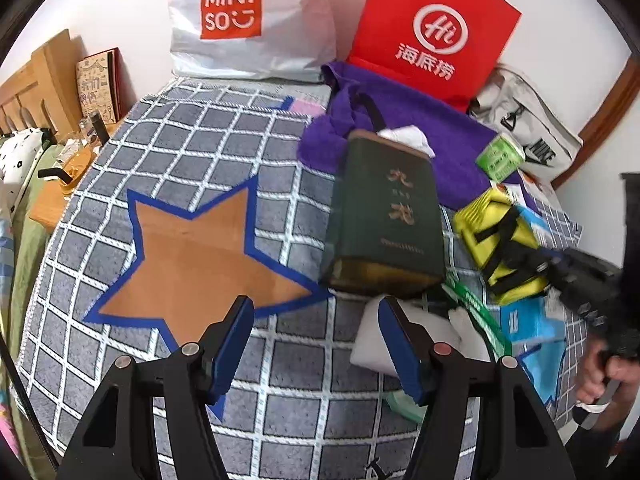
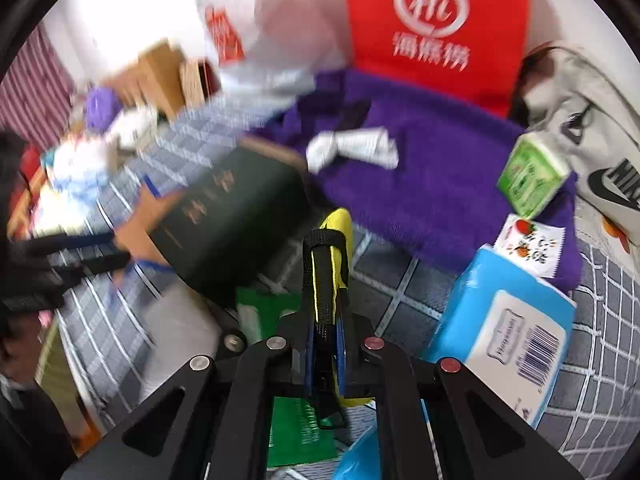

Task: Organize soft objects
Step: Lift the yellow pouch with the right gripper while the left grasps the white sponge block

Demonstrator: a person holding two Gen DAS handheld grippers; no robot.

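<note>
The right gripper (image 2: 325, 344) is pinching a yellow strapped pad (image 2: 340, 236) in its jaws. The left gripper (image 1: 316, 344) is hanging over the checked blanket (image 1: 200, 136), jaws open and empty.

Right gripper (image 2: 325, 344) clamped on yellow pouch (image 2: 340, 236) by its black strap (image 2: 322, 264), lifted over checked cover (image 2: 404, 280). Dark green box (image 2: 224, 216) left, blue tissue pack (image 2: 504, 320) right, purple towel (image 2: 432, 184) behind.

A white wall (image 1: 132, 20) is seen at the back. A wooden headboard (image 1: 36, 84) is seen on the left. The bed is covered by a grey checked blanket (image 1: 192, 136). Brown wooden trim (image 1: 608, 108) is seen on the right.
</note>
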